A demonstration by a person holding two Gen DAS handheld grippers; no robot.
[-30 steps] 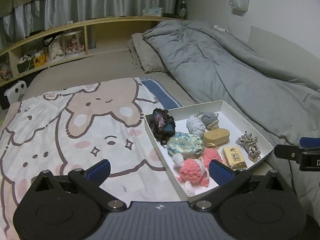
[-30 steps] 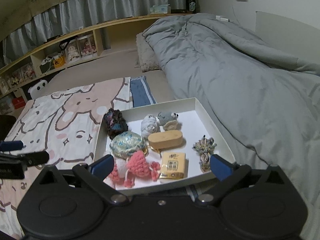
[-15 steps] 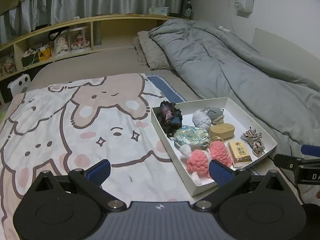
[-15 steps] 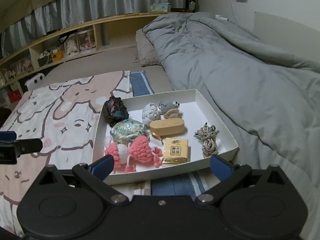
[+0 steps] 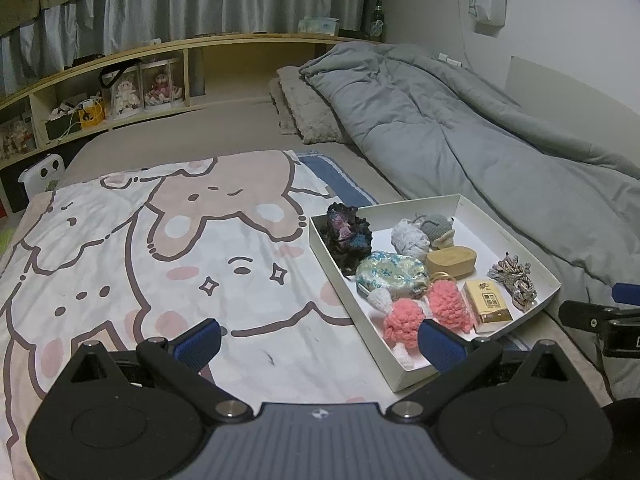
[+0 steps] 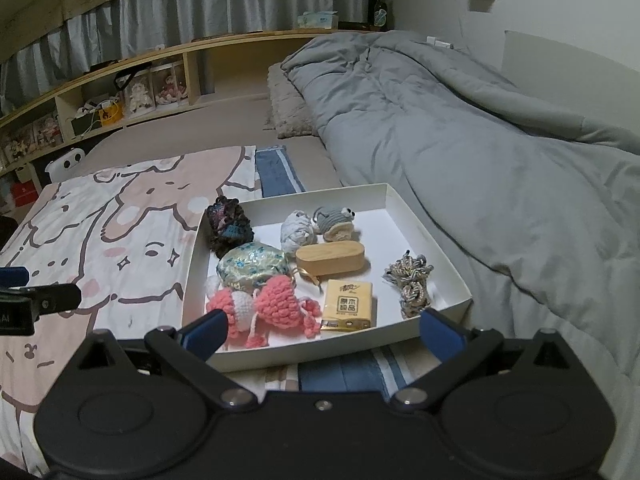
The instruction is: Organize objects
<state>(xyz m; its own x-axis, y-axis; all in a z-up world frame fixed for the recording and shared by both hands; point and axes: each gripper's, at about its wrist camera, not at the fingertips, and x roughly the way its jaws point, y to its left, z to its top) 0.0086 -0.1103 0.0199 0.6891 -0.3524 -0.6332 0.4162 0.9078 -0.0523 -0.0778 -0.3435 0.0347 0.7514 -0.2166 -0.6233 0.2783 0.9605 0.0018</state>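
A shallow white box (image 6: 424, 236) lies on the bed, beside a cartoon-print blanket (image 5: 160, 248) and next to a rumpled grey duvet (image 6: 460, 140). Inside the box, a dark crocheted piece (image 6: 229, 226) leans in the far left corner, with a pale yarn ball (image 6: 296, 234) and a small grey knitted creature (image 6: 334, 220) to its right. Nearer sit a blue floral pouch (image 6: 252, 266) and an oval wooden case (image 6: 330, 258). A pink crocheted toy (image 6: 264, 306), a yellow tissue pack (image 6: 348, 306) and a tangle of grey cord (image 6: 412, 280), perhaps a keychain, lie along the near side.

The left tongs (image 5: 320, 338) hang above the blanket with both blue tips spread wide and nothing between them. The right tongs (image 6: 322, 330) hover at the box's near edge, equally wide open and holding nothing.
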